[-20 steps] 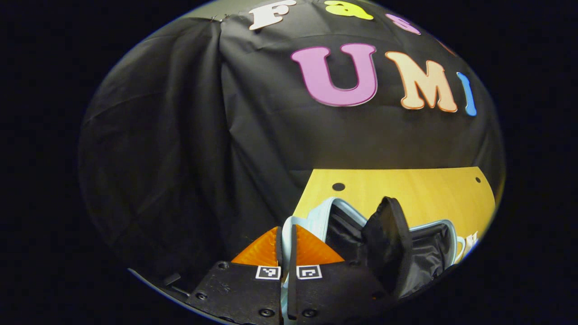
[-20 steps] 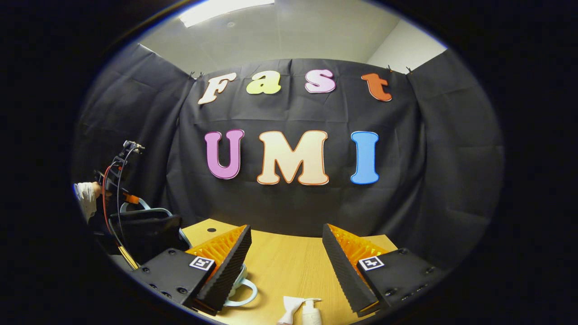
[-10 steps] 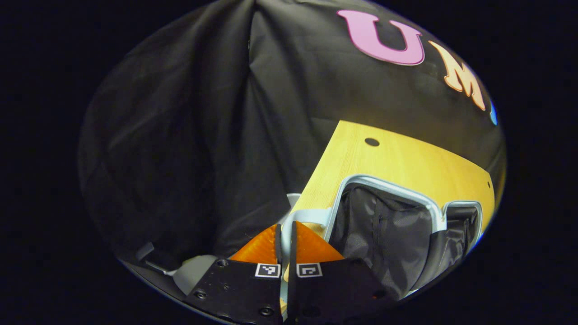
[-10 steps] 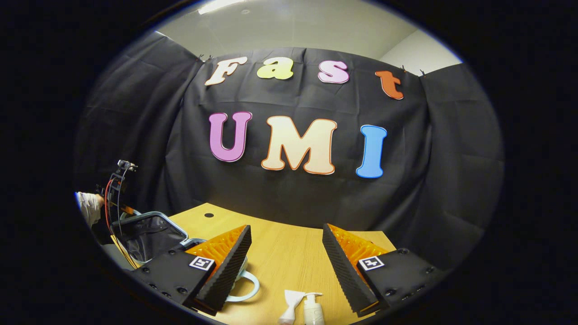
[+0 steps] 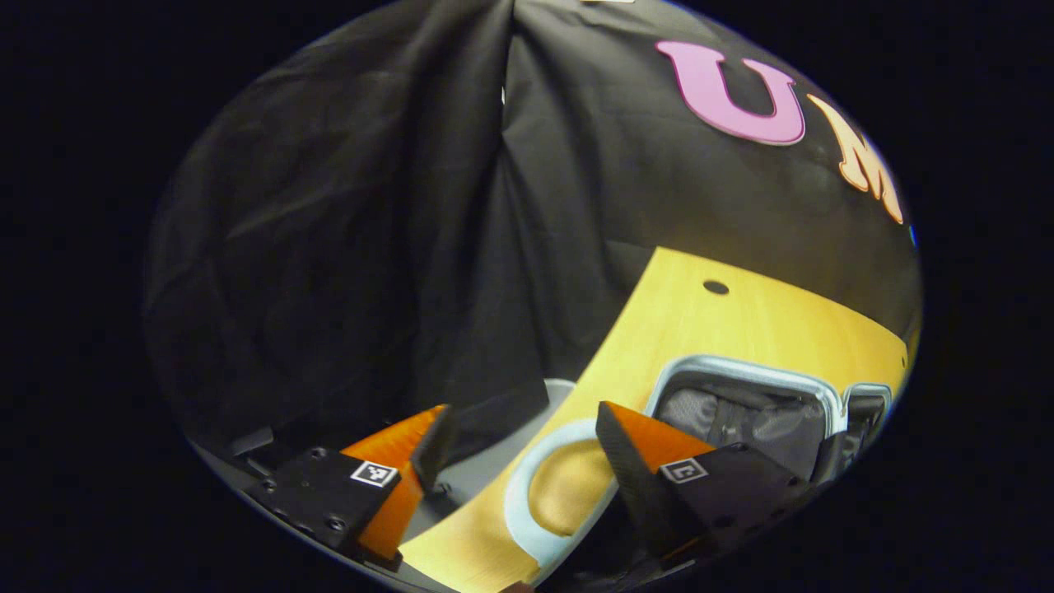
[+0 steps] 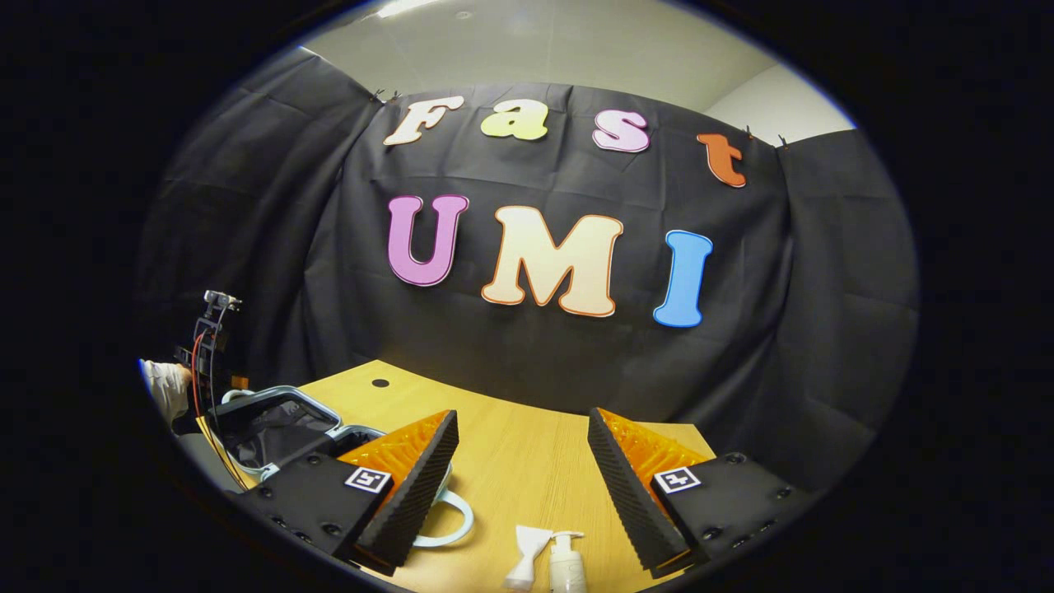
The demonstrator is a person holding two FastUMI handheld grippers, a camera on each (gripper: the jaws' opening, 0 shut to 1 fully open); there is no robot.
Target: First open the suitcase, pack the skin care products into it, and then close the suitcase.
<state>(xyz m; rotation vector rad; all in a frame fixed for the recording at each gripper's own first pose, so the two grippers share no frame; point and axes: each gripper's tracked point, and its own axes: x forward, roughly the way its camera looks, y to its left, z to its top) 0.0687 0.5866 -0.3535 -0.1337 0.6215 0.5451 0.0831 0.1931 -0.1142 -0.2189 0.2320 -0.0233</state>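
- Left gripper (image 5: pixel 520 432) is spread wide apart with nothing between its fingers, hanging over the left edge of the wooden table (image 5: pixel 741 321).
- Right below it there's a pale blue loop handle (image 5: pixel 527 502) lying flat on the wood, and it looks like part of the suitcase.
- The suitcase (image 5: pixel 753 403) lies open on the table just past that, pale blue rim with a dark fabric lining showing inside.
- Right gripper (image 6: pixel 523 457) is released too, fingers far apart, hovering above the table nearer the middle and gripping nothing.
- From the right gripper view the suitcase (image 6: pixel 272 424) sits at the far left, and a person's hand (image 6: pixel 169 387) holds the other gripper beside it.
- Skin care stuff is on the table, outside the case: a white pump bottle (image 6: pixel 566 564) and a white tube (image 6: pixel 524 560) right beside it, low between the right gripper's fingers.
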